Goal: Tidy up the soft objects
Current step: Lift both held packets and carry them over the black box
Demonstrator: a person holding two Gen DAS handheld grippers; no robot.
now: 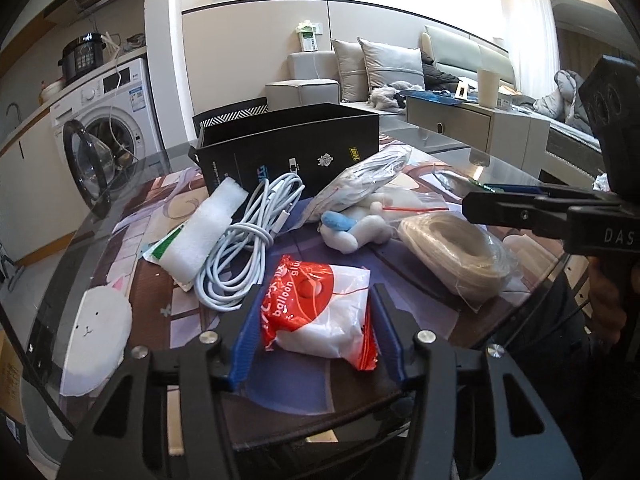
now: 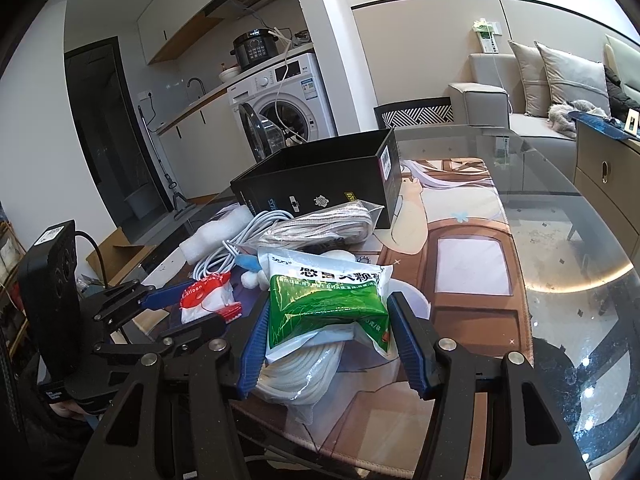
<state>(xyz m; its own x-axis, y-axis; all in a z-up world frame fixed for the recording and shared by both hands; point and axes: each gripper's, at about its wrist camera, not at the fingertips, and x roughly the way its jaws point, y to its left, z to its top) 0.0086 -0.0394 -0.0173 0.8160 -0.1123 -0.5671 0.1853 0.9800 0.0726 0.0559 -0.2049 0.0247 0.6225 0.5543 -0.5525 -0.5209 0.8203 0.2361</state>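
**Both claws closed on packets at the near edge of the pile**

The left claw point(image 1: 316, 320) pinches a red-and-white balloon packet point(image 1: 320, 312) between its blue fingers point(image 1: 246, 344), low over the counter point(image 1: 516, 164) close to its near rim. The right claw point(image 2: 328, 332) grips a green-and-white medicine pouch point(image 2: 328, 300), which sits just above a bagged coil of white tubing point(image 2: 304, 376).

Behind the balloon packet lies a loose white cable point(image 1: 244, 248), touching a strip of white foam point(image 1: 200, 232) on its left. Past these, a blue-and-white plush toy point(image 1: 352, 228) rests between a bagged cord bundle point(image 1: 360, 180) and the tubing coil. An open black box point(image 1: 288, 148) stands upright at the back of the pile, with the cable and cord bundle against its front wall.

The clutter fills the middle and left of the printed mat point(image 2: 472, 240). To the right of the box and pouch, the mat and the bare glass run open out to the counter's curved edge. On the left, the foam strip lies near the counter's rim.
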